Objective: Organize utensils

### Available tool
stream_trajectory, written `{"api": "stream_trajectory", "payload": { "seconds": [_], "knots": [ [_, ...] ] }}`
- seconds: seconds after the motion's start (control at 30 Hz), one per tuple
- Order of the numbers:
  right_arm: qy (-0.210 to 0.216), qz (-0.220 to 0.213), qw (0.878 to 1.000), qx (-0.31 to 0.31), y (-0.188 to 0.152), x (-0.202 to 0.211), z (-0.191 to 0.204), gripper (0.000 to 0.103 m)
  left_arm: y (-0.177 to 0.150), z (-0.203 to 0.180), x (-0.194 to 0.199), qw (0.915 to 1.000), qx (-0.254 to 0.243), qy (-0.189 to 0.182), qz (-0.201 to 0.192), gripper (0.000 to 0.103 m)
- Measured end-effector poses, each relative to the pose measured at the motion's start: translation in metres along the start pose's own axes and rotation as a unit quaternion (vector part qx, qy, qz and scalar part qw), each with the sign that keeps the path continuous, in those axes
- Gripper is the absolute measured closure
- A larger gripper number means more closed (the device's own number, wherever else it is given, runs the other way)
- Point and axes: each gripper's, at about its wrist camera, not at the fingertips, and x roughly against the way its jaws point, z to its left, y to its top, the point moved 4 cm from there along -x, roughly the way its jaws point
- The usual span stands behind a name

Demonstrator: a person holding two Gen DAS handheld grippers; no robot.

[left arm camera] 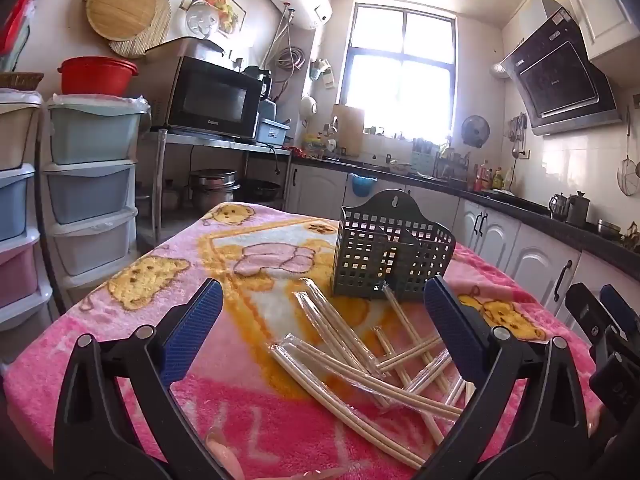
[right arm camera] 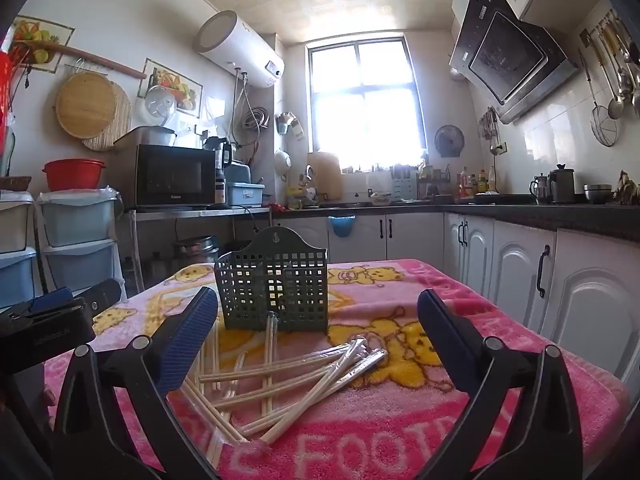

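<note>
A dark green perforated utensil holder [left arm camera: 390, 256] stands upright on the pink blanket-covered table [left arm camera: 120, 320]; it also shows in the right wrist view [right arm camera: 274, 288]. Several pairs of wooden chopsticks in clear wrappers [left arm camera: 360, 364] lie scattered in front of it, also seen in the right wrist view [right arm camera: 288, 380]. My left gripper [left arm camera: 320, 320] is open and empty above the pile. My right gripper [right arm camera: 318, 324] is open and empty, also over the pile. The right gripper shows at the left view's right edge [left arm camera: 600, 316]. The left gripper shows at the right view's left edge [right arm camera: 72, 300].
Stacked plastic drawers [left arm camera: 90, 196] stand left of the table. A microwave [left arm camera: 212, 98] sits on a metal shelf behind. White cabinets [right arm camera: 560, 276] under a dark counter run along the right. The table's right edge [right arm camera: 580, 360] is near the cabinets.
</note>
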Motion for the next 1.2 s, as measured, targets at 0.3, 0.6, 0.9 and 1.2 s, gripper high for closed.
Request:
{"api": "stream_trajectory", "payload": {
  "seconds": [0.3, 0.6, 0.9, 1.2],
  "knots": [
    [0.002, 0.002, 1.000, 0.002, 0.0006, 0.0005, 0.0003, 0.006, 0.0003, 0.0001, 0.0001, 1.0000, 0.001, 0.000, -0.004, 0.010],
    [0.005, 0.004, 1.000, 0.002, 0.0011, 0.0005, 0.0042, 0.006, 0.0003, 0.0000, 0.0003, 1.0000, 0.001, 0.000, -0.004, 0.010],
    [0.005, 0.003, 1.000, 0.002, 0.0045, 0.0038, 0.0060, 0.006, 0.0002, -0.0003, 0.0002, 1.0000, -0.001, 0.001, -0.004, 0.010],
    [0.006, 0.001, 1.000, 0.001, 0.0057, 0.0067, 0.0057, 0.006, 0.0017, 0.0005, -0.0036, 1.0000, -0.002, 0.002, -0.005, 0.010]
  ]
}}
